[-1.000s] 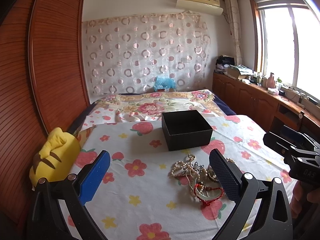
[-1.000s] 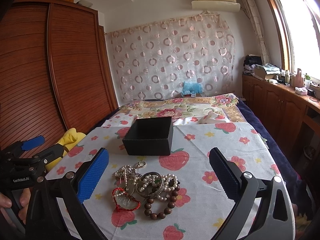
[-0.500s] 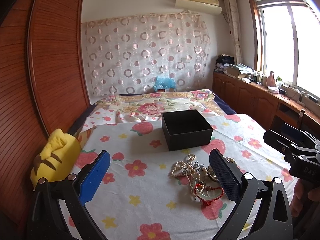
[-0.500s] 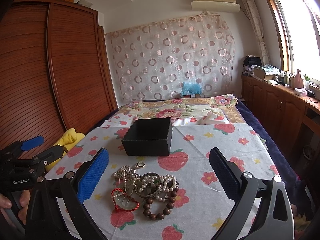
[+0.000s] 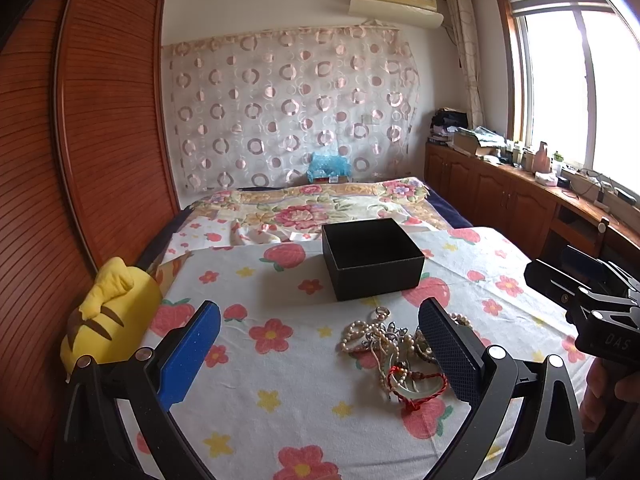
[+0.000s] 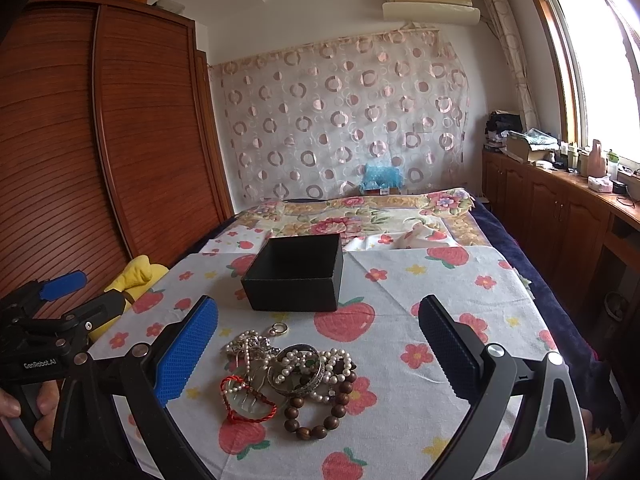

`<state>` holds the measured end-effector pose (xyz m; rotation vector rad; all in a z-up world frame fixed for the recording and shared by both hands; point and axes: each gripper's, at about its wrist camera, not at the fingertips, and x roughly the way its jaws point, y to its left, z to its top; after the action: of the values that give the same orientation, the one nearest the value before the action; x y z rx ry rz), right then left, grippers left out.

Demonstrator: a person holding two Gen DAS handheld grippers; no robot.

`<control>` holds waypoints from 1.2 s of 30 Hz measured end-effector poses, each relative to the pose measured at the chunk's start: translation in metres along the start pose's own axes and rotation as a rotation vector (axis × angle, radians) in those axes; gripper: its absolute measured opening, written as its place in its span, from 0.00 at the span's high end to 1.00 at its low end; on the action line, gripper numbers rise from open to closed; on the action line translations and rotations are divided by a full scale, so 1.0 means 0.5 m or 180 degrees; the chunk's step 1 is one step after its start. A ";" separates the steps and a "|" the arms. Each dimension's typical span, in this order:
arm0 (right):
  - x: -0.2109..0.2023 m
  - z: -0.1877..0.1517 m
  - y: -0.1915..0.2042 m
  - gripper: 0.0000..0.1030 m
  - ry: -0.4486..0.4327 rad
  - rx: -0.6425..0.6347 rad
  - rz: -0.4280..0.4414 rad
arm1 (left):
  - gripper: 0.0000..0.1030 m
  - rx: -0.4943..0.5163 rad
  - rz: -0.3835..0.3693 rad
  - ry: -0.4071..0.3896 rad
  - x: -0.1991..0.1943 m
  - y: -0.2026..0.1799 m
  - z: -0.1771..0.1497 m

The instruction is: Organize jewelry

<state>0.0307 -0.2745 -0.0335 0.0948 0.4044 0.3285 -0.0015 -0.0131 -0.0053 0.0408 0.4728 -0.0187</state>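
A tangled pile of jewelry (image 6: 288, 376) lies on the flowered cloth: pearl strands, a silver bangle, a red cord bracelet (image 6: 248, 404) and a brown wooden bead bracelet (image 6: 320, 416). The pile also shows in the left wrist view (image 5: 392, 352). An open, empty black box (image 6: 296, 276) (image 5: 372, 260) stands just behind the pile. My right gripper (image 6: 318, 348) is open and empty, hovering over the pile. My left gripper (image 5: 320, 352) is open and empty, with the pile by its right finger.
A yellow plush toy (image 5: 108, 316) lies at the left edge of the bed beside the wooden wardrobe (image 5: 80, 160). A wooden cabinet counter (image 6: 560, 208) with clutter runs under the window at the right. A floral quilt (image 5: 320, 208) lies beyond the box.
The right gripper has drifted slightly forward over the jewelry pile. The left gripper has barely moved. Both stay open.
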 end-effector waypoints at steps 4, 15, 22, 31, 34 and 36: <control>0.000 0.000 0.000 0.02 0.0000 -0.0003 0.0000 | 0.07 0.0001 -0.0003 -0.0001 0.000 -0.001 0.000; 0.001 -0.002 0.002 0.02 -0.0001 -0.0008 -0.0002 | 0.07 0.0005 0.0001 0.0003 0.000 -0.002 0.000; -0.008 0.004 -0.002 0.02 -0.0003 -0.0014 -0.0006 | 0.07 0.0004 0.0001 0.0008 0.001 -0.003 -0.001; 0.006 -0.001 -0.028 0.02 0.0094 -0.0060 -0.0050 | 0.07 0.0034 -0.0067 0.0162 0.030 -0.023 -0.026; 0.025 -0.009 -0.032 0.02 0.0160 -0.0137 -0.0045 | 0.07 0.0041 -0.0086 0.0250 0.045 -0.019 -0.041; 0.042 -0.012 -0.033 0.02 0.0209 -0.0213 -0.0071 | 0.07 0.0016 -0.0103 0.0320 0.062 -0.003 -0.048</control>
<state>0.0513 -0.2827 -0.0493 0.0142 0.4588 0.3233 0.0150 -0.0138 -0.0406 0.0390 0.5739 -0.0496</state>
